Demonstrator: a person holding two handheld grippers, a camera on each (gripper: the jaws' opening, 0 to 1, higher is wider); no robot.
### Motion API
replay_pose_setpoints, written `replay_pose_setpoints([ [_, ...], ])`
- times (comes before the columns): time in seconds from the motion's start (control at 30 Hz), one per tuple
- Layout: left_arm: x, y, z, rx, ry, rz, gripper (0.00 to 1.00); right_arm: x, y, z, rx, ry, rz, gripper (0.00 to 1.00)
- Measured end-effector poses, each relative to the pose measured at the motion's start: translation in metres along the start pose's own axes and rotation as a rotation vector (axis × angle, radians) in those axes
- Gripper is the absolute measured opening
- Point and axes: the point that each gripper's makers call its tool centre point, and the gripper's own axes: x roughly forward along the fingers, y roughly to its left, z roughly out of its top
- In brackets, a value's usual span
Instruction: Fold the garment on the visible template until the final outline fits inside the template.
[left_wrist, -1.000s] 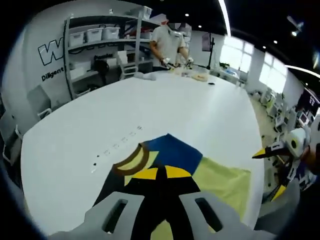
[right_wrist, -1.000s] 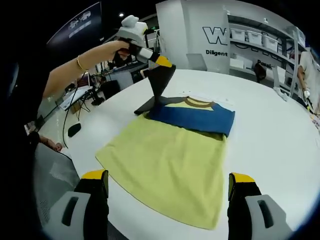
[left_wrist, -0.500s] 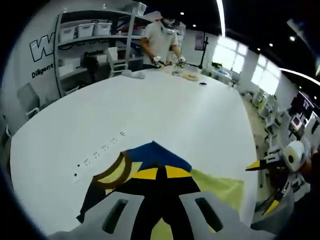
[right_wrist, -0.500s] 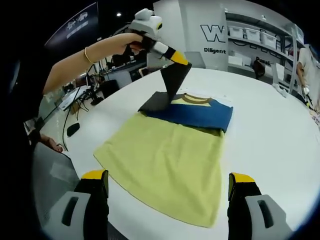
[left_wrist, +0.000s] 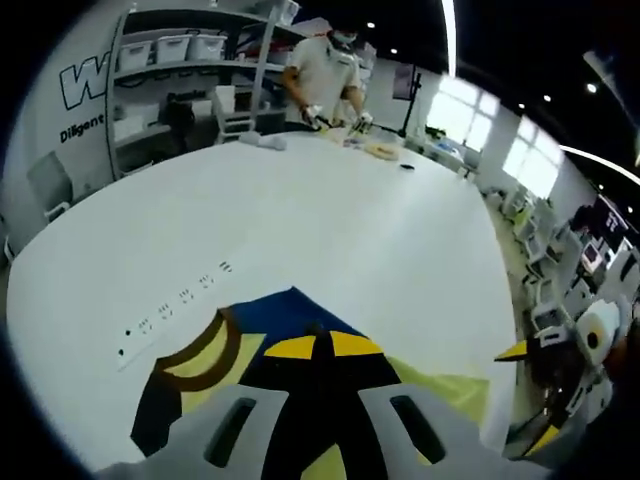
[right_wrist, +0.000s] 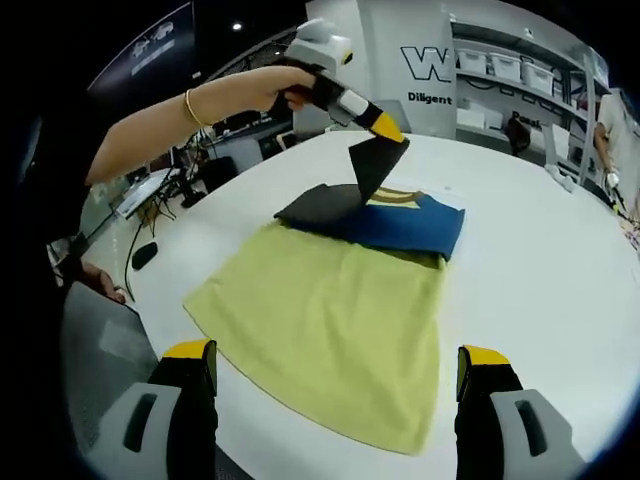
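The white worktop (right_wrist: 560, 270) is round-edged and wide, and carries the garment near its close edge. At its far side, in the left gripper view, a person (left_wrist: 325, 75) stands working at small items, with shelving (left_wrist: 170, 95) along the wall beside them.

The garment (right_wrist: 330, 320) is a shirt lying flat on the worktop: a yellow body nearest the right camera, a blue sleeve (right_wrist: 400, 228) folded across the chest, a brown-trimmed collar (right_wrist: 397, 196) beyond it, and a black sleeve (right_wrist: 345, 190) at the far left side. A row of small dark marks (left_wrist: 170, 305) is printed on the worktop just beyond the collar. No template outline can be made out around the cloth.

The left hand-held gripper (right_wrist: 385, 128), held by a hand with a gold bracelet, has its yellow-tipped jaws closed on the black sleeve, lifting its end above the collar while the rest of the sleeve trails down to the worktop.

The right hand-held gripper (right_wrist: 335, 375) hangs over the shirt's hem, jaws spread wide apart and holding nothing.
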Motion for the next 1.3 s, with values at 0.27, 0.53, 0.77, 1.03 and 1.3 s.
replay_pose_setpoints([
  [0.27,0.032,-0.005,-0.017,-0.023,0.039,-0.024,0.00,-0.001,-0.007,-0.003,0.014,0.000,-0.012,0.99],
  [0.53,0.057,-0.019,-0.032,-0.017,0.070,-0.040,0.00,0.001,-0.015,-0.005,0.027,-0.004,-0.018,0.99],
  [0.77,0.077,-0.029,-0.048,-0.057,0.083,-0.050,0.00,0.002,-0.023,-0.004,0.036,-0.017,-0.029,0.99],
  [1.03,0.092,-0.029,-0.052,-0.018,0.104,-0.044,0.01,0.000,-0.030,-0.008,0.056,-0.018,-0.046,0.99],
  [1.3,0.081,-0.045,-0.038,-0.035,0.049,-0.108,0.13,0.001,-0.031,-0.007,0.052,-0.021,-0.046,0.99],
])
